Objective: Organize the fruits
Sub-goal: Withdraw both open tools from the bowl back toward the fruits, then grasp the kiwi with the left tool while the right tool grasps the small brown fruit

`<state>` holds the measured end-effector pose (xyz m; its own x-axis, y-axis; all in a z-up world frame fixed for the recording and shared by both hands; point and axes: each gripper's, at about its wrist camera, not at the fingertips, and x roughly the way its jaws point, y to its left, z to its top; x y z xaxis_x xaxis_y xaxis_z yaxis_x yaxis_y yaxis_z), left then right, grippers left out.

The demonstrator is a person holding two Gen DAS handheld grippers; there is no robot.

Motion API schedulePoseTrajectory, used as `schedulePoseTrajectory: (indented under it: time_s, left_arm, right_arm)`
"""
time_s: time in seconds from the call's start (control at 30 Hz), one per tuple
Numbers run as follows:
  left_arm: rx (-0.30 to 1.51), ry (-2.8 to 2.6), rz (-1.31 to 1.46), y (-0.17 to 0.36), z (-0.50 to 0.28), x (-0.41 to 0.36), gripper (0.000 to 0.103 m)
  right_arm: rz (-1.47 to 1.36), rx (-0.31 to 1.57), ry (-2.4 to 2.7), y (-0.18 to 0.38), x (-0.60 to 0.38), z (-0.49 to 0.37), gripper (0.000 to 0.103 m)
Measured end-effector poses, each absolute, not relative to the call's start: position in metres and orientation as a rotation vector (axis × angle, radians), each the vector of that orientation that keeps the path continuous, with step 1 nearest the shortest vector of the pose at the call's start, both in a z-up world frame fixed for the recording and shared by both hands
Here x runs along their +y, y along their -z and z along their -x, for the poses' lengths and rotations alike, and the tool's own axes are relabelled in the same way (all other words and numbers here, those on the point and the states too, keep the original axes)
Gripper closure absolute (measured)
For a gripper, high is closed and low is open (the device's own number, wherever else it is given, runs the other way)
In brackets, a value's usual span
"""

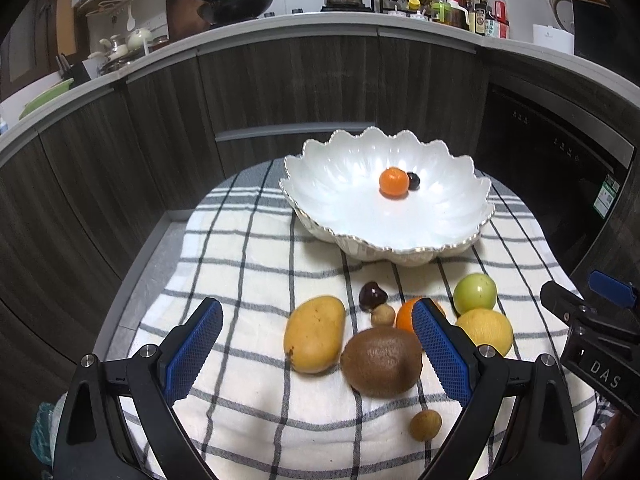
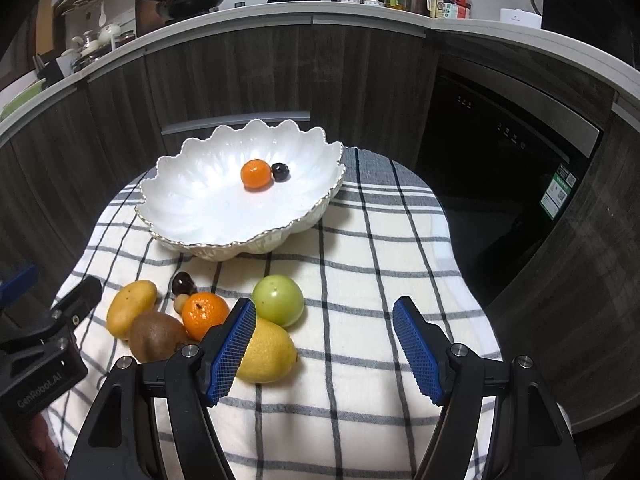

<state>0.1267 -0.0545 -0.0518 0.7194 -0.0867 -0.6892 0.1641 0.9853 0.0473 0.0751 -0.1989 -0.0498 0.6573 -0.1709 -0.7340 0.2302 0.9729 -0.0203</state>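
A white scalloped bowl [image 1: 320, 160] [image 2: 168, 164] at the far side of the checked cloth holds a tangerine [image 1: 394, 182] [image 2: 256, 174] and a small dark fruit [image 1: 413, 181] [image 2: 280, 171]. My left gripper [image 1: 318, 308] is open above a yellow mango [image 1: 316, 344] and a brown kiwi [image 1: 382, 362], touching neither. Beside them lie a dark fruit [image 1: 372, 294], two longans [image 1: 383, 315] [image 1: 425, 424], an orange [image 1: 404, 316] [image 2: 205, 314], a green fruit [image 1: 475, 293] [image 2: 278, 300] and a lemon [image 1: 486, 330] [image 2: 268, 356]. My right gripper [image 2: 324, 306] is open over bare cloth, its left finger partly hiding the lemon.
The checked cloth [image 2: 360, 260] covers a small round table. Dark cabinets and a built-in appliance [image 2: 520, 168] stand close behind and to the right. A counter above holds a wok [image 1: 236, 4], a pot and bottles. The cloth's right half holds no fruit.
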Motion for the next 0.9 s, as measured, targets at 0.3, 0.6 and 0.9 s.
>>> schedulePoseTrajectory:
  time_s: [0.3, 0.6, 0.9]
  left_arm:
    - [0.793, 0.153, -0.134, 0.074, -0.127, -0.065, 0.006]
    - [0.836, 0.196, -0.144, 0.093, -0.124, -0.082, 0.006]
    - [0.873, 0.204, -0.148, 0.111, -0.129, -0.09, 0.007]
  right_arm:
    - [-0.096, 0.86, 0.243, 0.07, -0.204, -0.07, 0.031]
    - [-0.132, 0.879, 0.272, 0.084, -0.218, -0.062, 0.031]
    - [-0.146, 0.903, 0.283, 0.095, -0.226, -0.063, 0.031]
